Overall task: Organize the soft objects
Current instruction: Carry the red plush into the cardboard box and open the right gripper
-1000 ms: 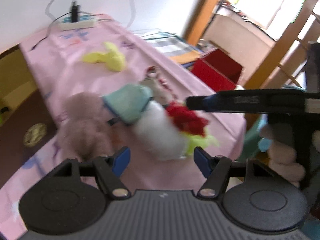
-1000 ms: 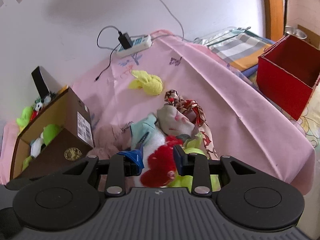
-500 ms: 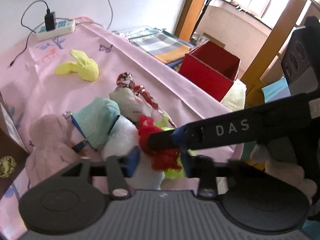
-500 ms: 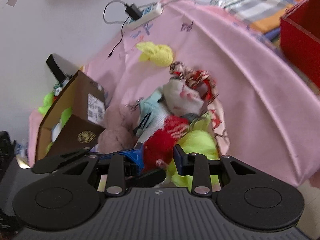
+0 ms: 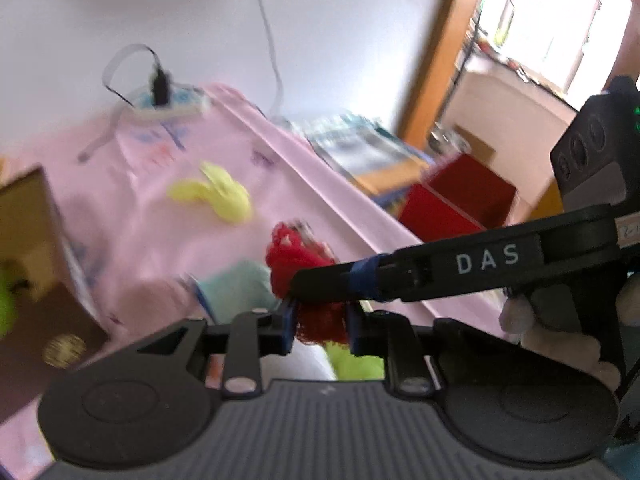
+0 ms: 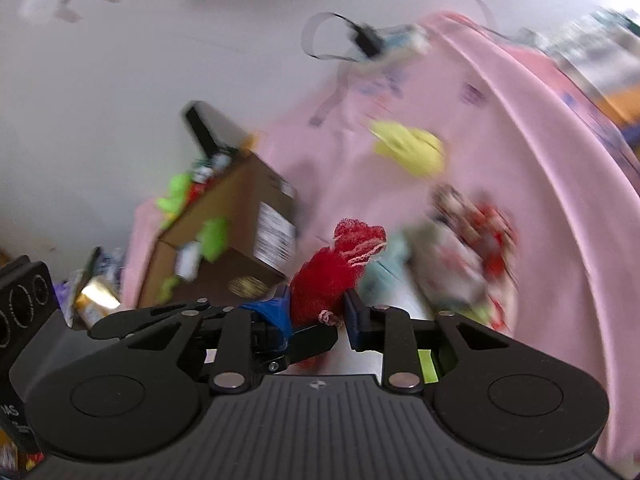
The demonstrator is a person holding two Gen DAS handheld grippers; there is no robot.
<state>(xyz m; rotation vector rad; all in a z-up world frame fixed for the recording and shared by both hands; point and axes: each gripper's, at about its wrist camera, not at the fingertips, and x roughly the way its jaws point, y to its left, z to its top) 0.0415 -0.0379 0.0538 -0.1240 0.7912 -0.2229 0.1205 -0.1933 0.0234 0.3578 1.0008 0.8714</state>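
We are gripping the red toy (image 6: 334, 280) with both grippers: the left gripper (image 5: 320, 326) and the right gripper (image 6: 316, 312) are each closing narrow on it. The toy is hanging above the pink cloth (image 6: 540, 152), right of the cardboard box (image 6: 236, 216), with the yellow toy (image 6: 412, 150) lying well beyond it.

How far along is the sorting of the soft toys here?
Partly done. The cardboard box already holds a few green and white plush items. In hand: both the left tongs and right tongs are closed on the red fuzzy toy, lifted off the pink cloth. Left: the yellow toy, the teal piece and the patterned pile lie unsorted.
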